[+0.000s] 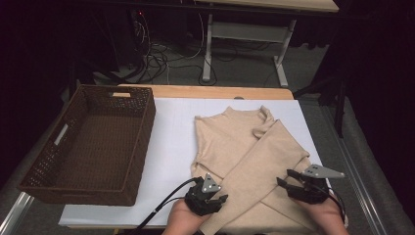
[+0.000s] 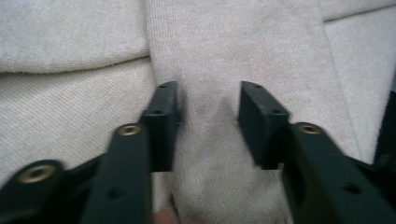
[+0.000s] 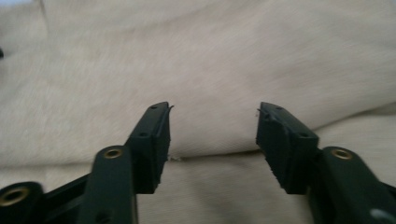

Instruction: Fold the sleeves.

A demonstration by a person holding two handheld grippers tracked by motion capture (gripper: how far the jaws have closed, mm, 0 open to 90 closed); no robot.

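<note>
Sweater (image 1: pixel 244 156) is lying folded, sleeves crossed, just right of the wicker basket (image 1: pixel 93 142); left gripper (image 1: pixel 215 195) is hovering at its near hem, jaws apart; right gripper (image 1: pixel 289 179) is hanging over the sleeve, jaws gaping, clamping nothing.

The sweater (image 1: pixel 244 156) is beige, of fine ribbed knit, with a high collar. It lies flat on the white sheet of the bench, collar at the far side, hem at the near edge. Both sleeves are folded over the body and cross each other; the sleeve from the right shoulder lies on top, running diagonally toward the near left.
</note>
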